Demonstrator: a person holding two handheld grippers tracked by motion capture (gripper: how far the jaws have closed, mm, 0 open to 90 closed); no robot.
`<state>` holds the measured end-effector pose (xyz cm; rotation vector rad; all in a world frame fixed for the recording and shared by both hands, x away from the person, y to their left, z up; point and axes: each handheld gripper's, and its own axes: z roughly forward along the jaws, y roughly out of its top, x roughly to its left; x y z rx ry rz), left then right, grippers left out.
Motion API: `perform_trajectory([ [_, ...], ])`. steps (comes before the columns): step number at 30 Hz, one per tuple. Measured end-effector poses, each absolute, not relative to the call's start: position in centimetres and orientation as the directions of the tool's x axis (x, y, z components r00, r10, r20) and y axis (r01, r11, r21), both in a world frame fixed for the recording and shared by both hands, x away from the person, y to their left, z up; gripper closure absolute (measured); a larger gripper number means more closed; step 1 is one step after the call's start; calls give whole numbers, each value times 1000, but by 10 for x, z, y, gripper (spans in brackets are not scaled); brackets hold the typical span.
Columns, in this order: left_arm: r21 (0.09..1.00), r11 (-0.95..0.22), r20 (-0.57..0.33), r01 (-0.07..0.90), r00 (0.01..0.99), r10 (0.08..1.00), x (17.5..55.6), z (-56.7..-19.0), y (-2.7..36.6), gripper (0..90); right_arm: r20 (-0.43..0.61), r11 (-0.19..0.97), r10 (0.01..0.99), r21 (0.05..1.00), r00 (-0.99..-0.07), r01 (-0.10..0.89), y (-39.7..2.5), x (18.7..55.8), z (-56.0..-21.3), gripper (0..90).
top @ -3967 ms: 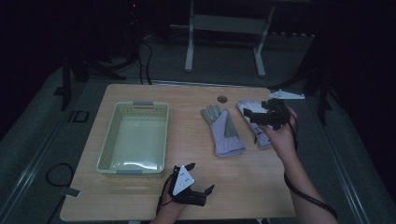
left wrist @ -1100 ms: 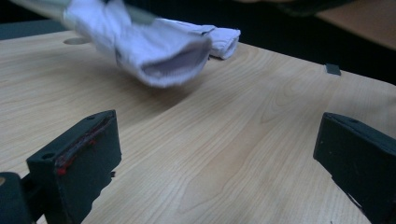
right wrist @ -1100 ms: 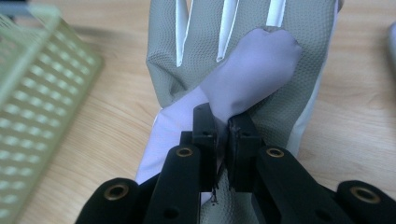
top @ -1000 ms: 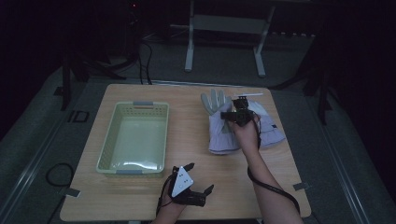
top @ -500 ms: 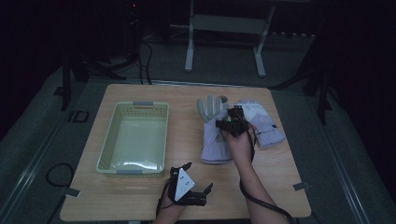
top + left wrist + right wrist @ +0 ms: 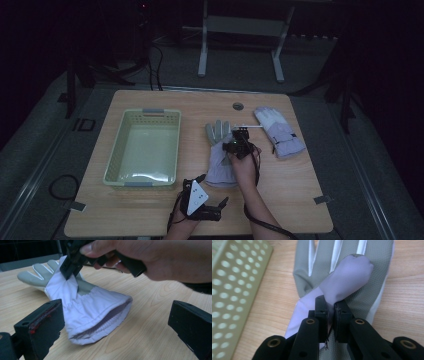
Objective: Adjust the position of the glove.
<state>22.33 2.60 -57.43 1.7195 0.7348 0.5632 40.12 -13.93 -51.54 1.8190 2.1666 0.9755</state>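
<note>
Pale wood-grain table [image 6: 150, 210] under dim light: the right gripper [image 6: 330, 308] has its black jaws pinched on a soft lilac fold of the near glove [image 6: 220, 160], grey textured palm beside the perforated green basket [image 6: 142, 147]. Left gripper [image 6: 202, 202] rests wide apart, holding nothing.

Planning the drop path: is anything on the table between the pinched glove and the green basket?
Nothing visible. The right gripper is shut on the glove, and bare tabletop lies between it and the basket.
</note>
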Motion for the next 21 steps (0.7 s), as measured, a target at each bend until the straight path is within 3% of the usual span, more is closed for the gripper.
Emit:
perform_trajectory([
  [6,966,-176,-5,189,697,717,224,-574,26,9,226,94,939,556,-259,826,-134,407,-532,795],
  [12,966,-170,-16,196,701,713,225,-574,26,10,251,91,930,548,-267,832,-136,413,-536,744],
  [18,966,-169,-20,197,704,710,225,-574,27,10,254,95,923,576,-289,812,-144,411,-521,586],
  [21,966,-171,-18,195,706,708,225,-574,27,10,236,130,908,625,-345,769,-150,408,-513,495],
])
